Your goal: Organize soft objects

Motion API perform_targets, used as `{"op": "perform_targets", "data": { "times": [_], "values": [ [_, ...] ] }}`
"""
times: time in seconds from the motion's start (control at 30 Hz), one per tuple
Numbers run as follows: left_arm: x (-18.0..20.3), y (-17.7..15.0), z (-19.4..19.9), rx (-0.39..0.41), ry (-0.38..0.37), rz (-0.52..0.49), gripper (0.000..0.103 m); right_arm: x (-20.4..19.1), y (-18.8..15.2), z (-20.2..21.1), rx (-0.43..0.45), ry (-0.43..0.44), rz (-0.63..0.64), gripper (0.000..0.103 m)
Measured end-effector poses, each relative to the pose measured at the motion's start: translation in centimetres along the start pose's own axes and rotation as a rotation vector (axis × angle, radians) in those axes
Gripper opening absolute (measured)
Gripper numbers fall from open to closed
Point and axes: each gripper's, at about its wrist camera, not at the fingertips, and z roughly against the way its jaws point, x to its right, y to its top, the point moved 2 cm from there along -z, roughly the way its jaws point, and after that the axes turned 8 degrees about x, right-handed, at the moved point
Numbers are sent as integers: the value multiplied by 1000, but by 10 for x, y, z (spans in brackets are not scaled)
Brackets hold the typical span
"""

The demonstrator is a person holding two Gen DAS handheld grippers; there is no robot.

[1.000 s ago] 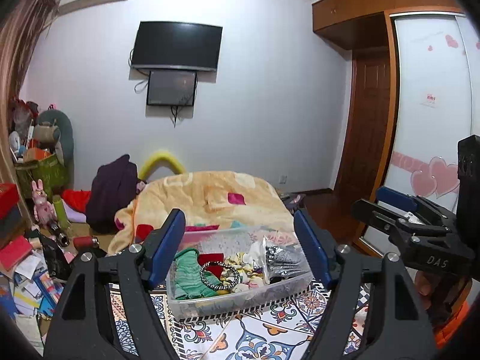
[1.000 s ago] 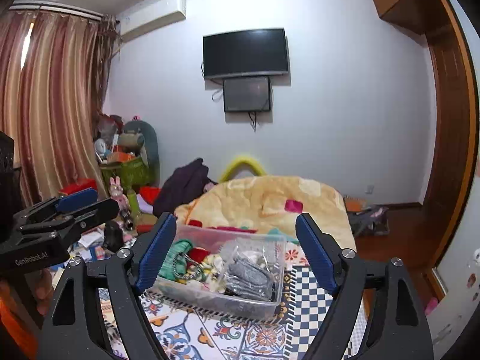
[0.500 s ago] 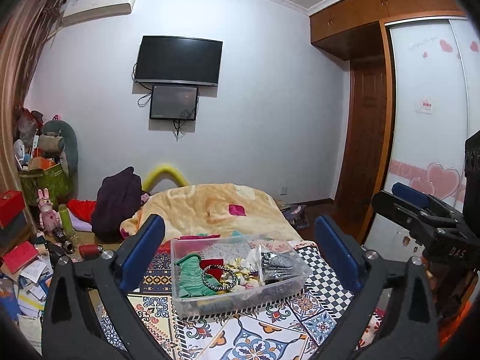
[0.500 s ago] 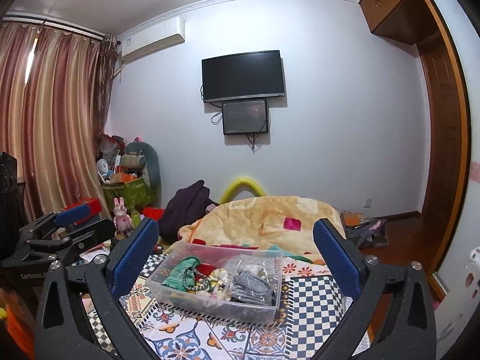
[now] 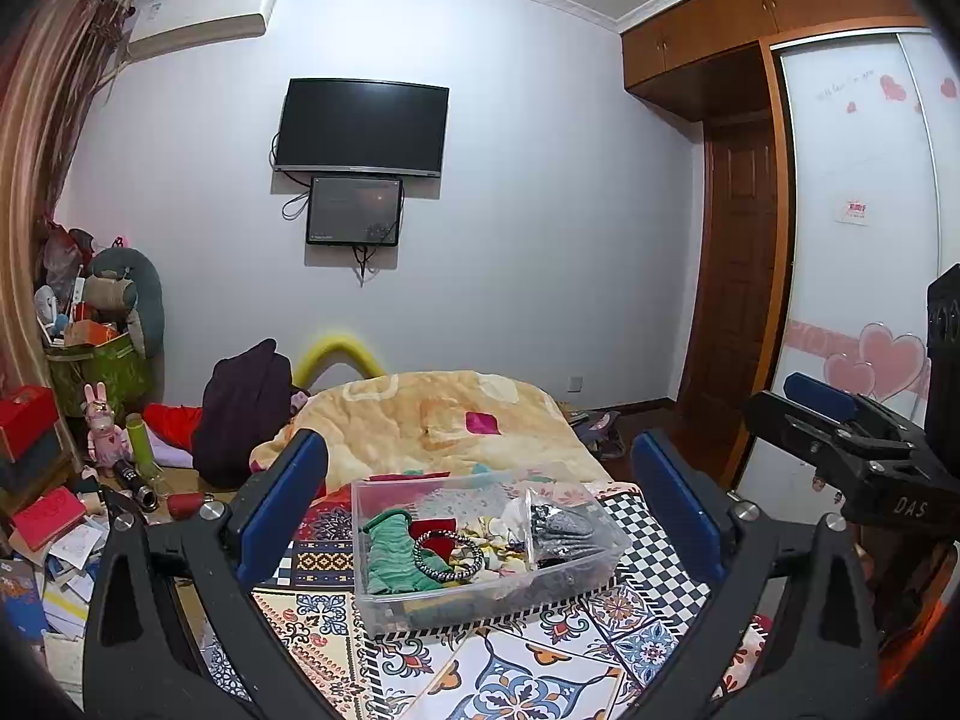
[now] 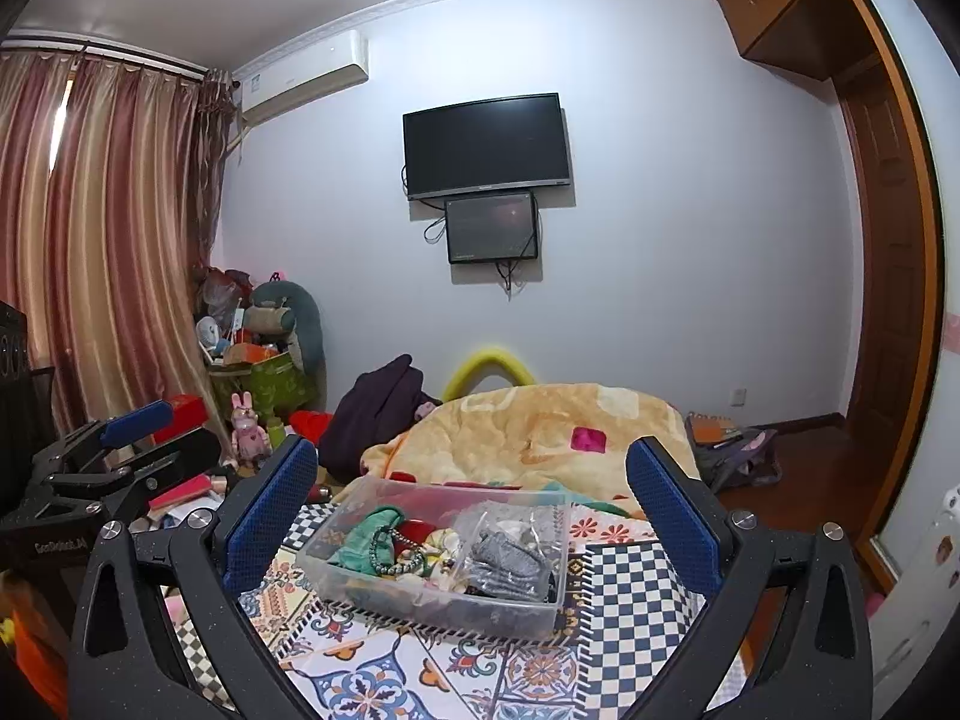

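Observation:
A clear plastic bin (image 5: 480, 594) stands on a patterned cloth in front of both grippers; it also shows in the right wrist view (image 6: 444, 600). It holds a green cloth (image 5: 390, 558), a beaded bracelet (image 5: 447, 552), a clear bag of grey items (image 5: 561, 528) and other small soft things. My left gripper (image 5: 477, 492) is open and empty, held back from the bin. My right gripper (image 6: 471, 495) is open and empty, also back from the bin. Each gripper shows at the edge of the other's view.
The patterned cloth (image 5: 510, 678) covers the surface under the bin. A yellow blanket (image 5: 432, 420) lies heaped behind it. Clutter of books, toys and boxes (image 5: 54, 480) fills the floor at left. A wardrobe and door (image 5: 750, 300) stand at right.
Both grippers have pulled back and tilted up from the bin, and their jaws have opened wider. The bin looks smaller and lower in both views.

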Motion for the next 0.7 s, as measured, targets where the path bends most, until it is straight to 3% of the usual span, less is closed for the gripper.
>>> {"op": "perform_targets", "data": {
  "times": [0.7],
  "values": [
    [-2,0,2,7,1,-10,103,0,-3,2,-5,2,2,103]
  ]
}}
